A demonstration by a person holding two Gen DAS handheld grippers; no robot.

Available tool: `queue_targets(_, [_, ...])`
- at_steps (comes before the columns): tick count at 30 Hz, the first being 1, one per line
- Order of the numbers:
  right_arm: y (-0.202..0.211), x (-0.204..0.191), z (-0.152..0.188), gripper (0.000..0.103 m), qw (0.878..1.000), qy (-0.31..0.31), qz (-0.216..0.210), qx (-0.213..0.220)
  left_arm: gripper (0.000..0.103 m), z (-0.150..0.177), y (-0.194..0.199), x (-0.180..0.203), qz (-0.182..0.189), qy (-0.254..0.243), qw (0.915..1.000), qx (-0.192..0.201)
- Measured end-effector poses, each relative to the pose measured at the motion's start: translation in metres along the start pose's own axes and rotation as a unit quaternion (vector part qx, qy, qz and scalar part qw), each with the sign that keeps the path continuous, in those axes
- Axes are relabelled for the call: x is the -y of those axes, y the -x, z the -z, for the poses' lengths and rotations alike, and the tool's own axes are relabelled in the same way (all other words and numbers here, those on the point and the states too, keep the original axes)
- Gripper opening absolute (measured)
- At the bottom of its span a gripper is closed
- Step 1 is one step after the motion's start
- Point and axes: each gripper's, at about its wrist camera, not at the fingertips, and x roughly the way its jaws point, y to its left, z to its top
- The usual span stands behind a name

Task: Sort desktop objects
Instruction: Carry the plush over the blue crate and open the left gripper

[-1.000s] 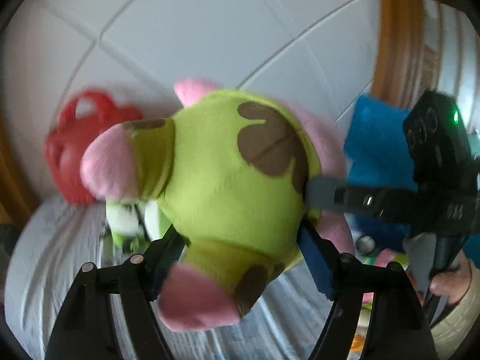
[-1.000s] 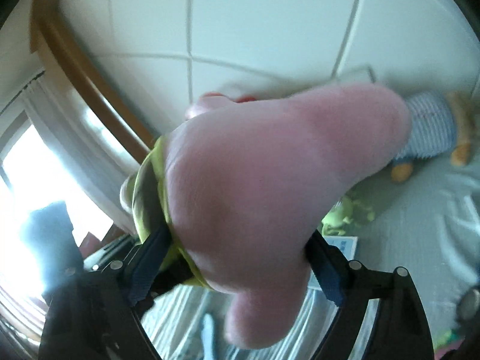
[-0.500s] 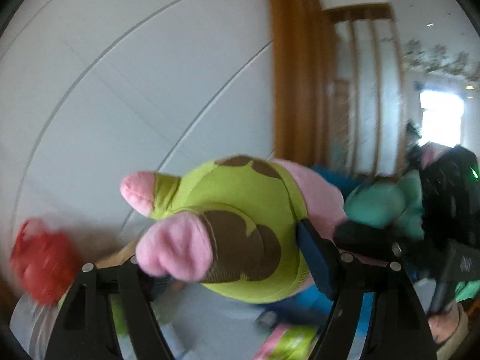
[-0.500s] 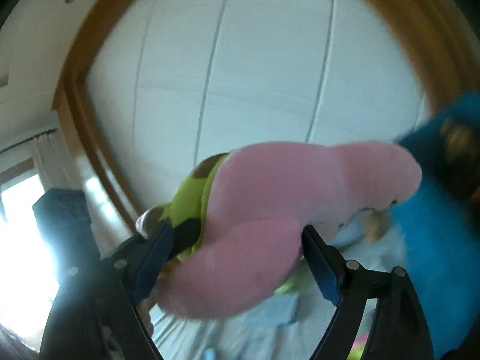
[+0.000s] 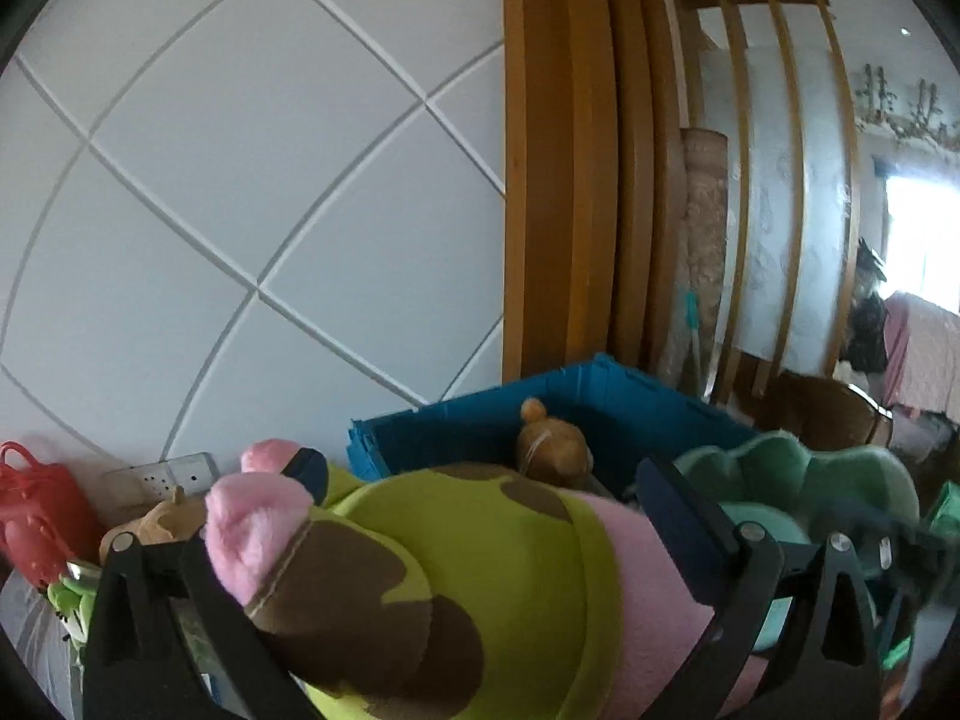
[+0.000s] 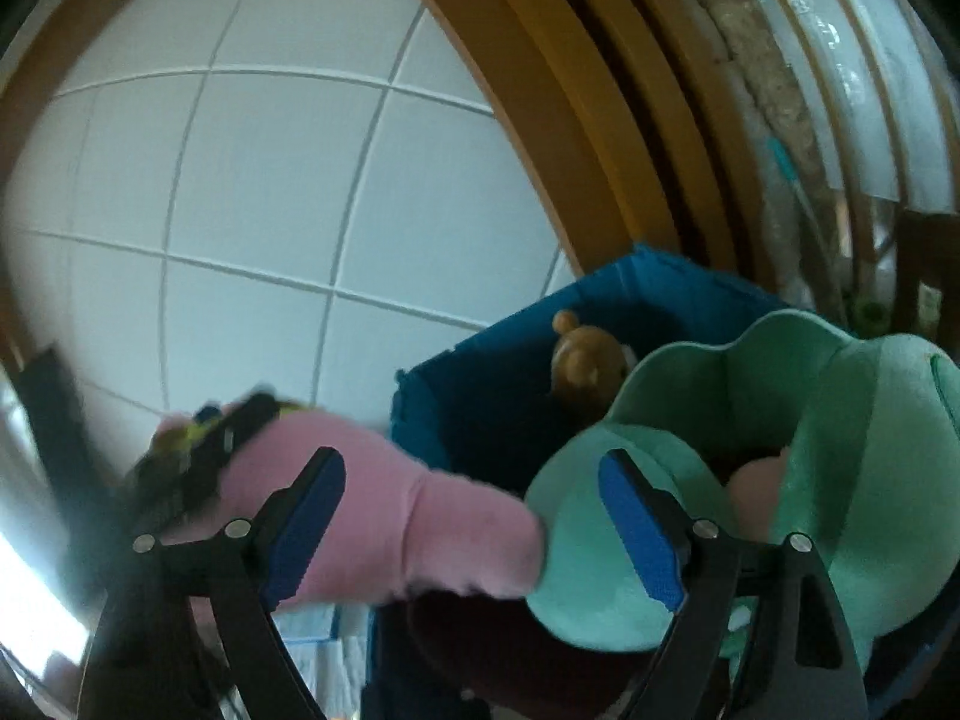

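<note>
The plush (image 5: 480,576) lies between the left claw (image 5: 474,516), whose jaws have just been opening, and the wide-open right claw (image 6: 474,510), over the bin's (image 5: 456,426) near edge. It is judged soft, light and squashy, best taken round the thick body.

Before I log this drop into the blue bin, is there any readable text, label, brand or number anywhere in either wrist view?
None can be read in either view.
Pink and green plush toy: no tag or print showing.
Blue bin: walls plain.
Teal plush: no lettering visible.
Red toy bag: too blurred to tell.
White wall plate: only small holes, no markings legible.
</note>
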Motion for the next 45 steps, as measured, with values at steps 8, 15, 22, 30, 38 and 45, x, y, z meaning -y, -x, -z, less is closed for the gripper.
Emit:
queue_targets(8, [-0.002,-0.028,0.047,0.095,0.989,0.082,-0.074,-0.101,0.103,0.015,0.010,-0.003,-0.018,0.012,0.9996,-0.016])
queue_targets(15, [-0.037,-0.059,0.066,0.101,0.985,0.087,-0.061,-0.138,0.103,0.028,0.011,-0.020,0.015,0.016,0.9995,-0.025])
queue_targets(22, [-0.049,-0.077,0.067,0.103,0.986,0.076,-0.042,-0.140,0.103,0.050,0.002,-0.075,0.112,0.074,0.9880,-0.077])
queue_targets(30, [-0.023,-0.106,0.029,0.103,0.976,0.199,0.080,-0.023,0.103,0.018,-0.024,-0.047,0.153,0.074,0.9850,-0.031])
queue_targets(38, [-0.058,-0.012,-0.055,0.103,0.986,0.114,0.119,-0.011,0.103,-0.051,-0.141,0.004,0.124,0.096,0.9833,-0.093])
queue_targets(45, [-0.094,0.043,-0.089,0.103,0.987,0.032,0.155,-0.022,0.103,-0.061,-0.131,-0.005,0.034,0.039,0.9910,-0.123])
